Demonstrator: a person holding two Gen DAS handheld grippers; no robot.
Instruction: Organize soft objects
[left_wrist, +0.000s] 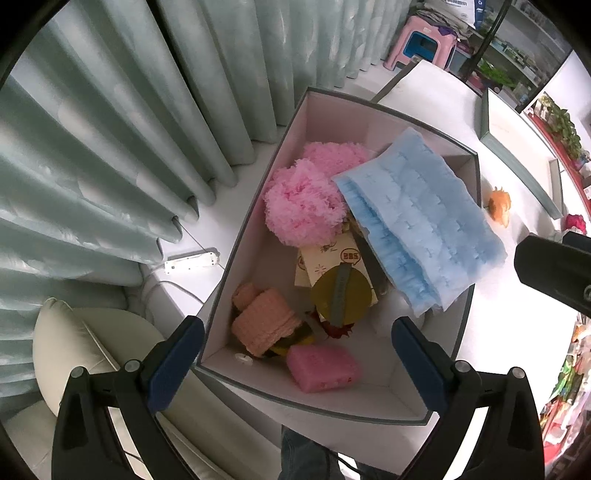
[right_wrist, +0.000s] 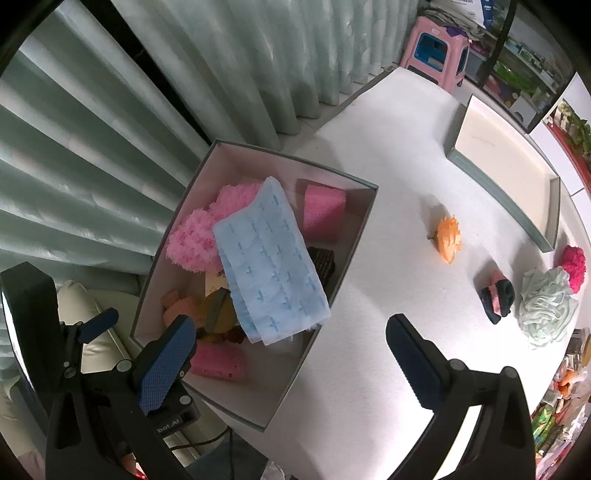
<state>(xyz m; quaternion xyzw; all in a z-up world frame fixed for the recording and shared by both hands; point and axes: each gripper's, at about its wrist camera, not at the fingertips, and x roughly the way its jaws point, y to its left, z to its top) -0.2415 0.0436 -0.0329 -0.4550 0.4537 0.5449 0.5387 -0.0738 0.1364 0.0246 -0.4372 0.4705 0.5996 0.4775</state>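
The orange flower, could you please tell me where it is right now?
The orange flower lies on the white table, outside the box to its right, between the box and the empty lid.

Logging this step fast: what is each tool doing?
Left tool: open, holding nothing, above the box.
Right tool: open, holding nothing.

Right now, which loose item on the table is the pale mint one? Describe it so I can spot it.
On the white table, right of the open storage box, loose items lie near the far right edge. The mint bath pouf is the largest, ruffled and pale green, between a dark slipper-like toy and a magenta pompom.
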